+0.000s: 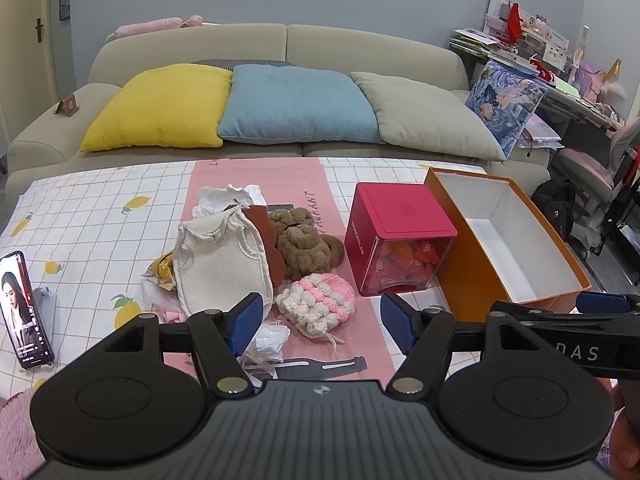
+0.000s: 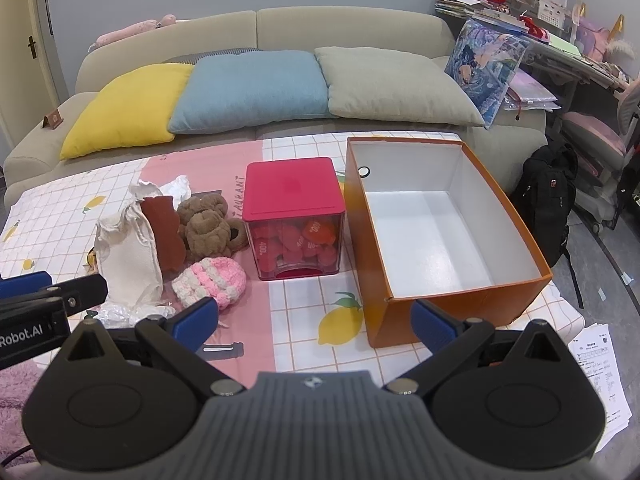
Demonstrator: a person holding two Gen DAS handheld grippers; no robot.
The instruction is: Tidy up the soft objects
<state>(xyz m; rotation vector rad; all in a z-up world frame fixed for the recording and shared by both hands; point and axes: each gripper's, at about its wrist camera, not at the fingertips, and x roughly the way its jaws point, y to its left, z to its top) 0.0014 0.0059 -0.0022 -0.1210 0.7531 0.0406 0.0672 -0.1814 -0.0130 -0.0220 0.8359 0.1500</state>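
A pile of soft things lies on the table: a cream cloth pouch [image 1: 222, 260] [image 2: 128, 258], a brown plush knot [image 1: 304, 242] [image 2: 208, 228], a pink and white knitted piece [image 1: 318, 306] [image 2: 212, 280], a rust felt piece [image 1: 268, 240] [image 2: 164, 232] and white crumpled cloth [image 1: 228, 198]. An open orange box [image 1: 452, 264] [image 2: 370, 280] with an empty white inside stands to the right. My left gripper [image 1: 322, 322] is open and empty, just before the knitted piece. My right gripper [image 2: 316, 322] is open and empty, near the box's front left corner.
A red cube box [image 1: 400, 216] [image 2: 294, 188] with a clear front holding red pieces stands between pile and orange box. A phone [image 1: 24, 312] leans at the left. A sofa [image 1: 256, 40] with cushions lies behind. A black backpack [image 2: 548, 200] and papers [image 2: 604, 376] lie right.
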